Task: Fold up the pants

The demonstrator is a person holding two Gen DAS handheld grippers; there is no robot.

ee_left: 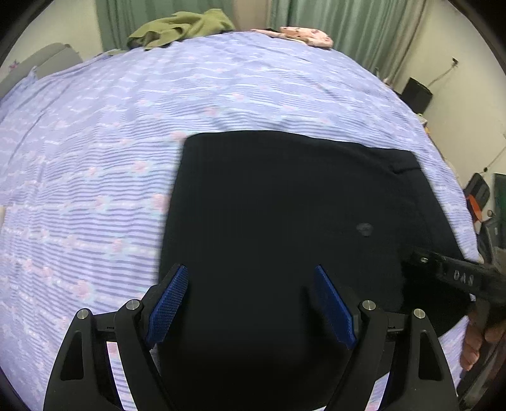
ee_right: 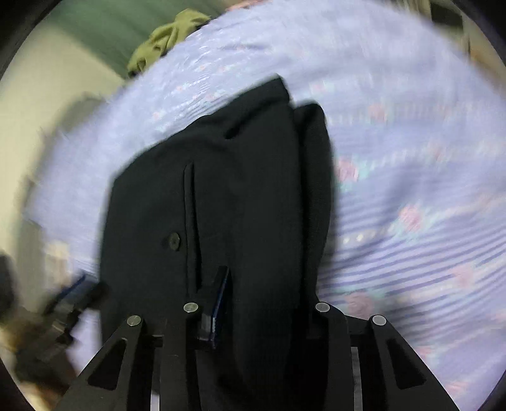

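I count one pair of black pants (ee_left: 284,205), one purple striped bedsheet (ee_left: 95,142), one green garment (ee_left: 183,27), one pink cloth (ee_left: 306,34), and two grippers, left (ee_left: 253,303) and right (ee_right: 268,303).

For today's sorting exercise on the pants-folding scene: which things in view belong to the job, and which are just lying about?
Belong to the job:
black pants
left gripper, open above them
right gripper, closed on the pants' fabric
bed sheet under the pants

Lying about:
green garment
pink floral cloth
black box
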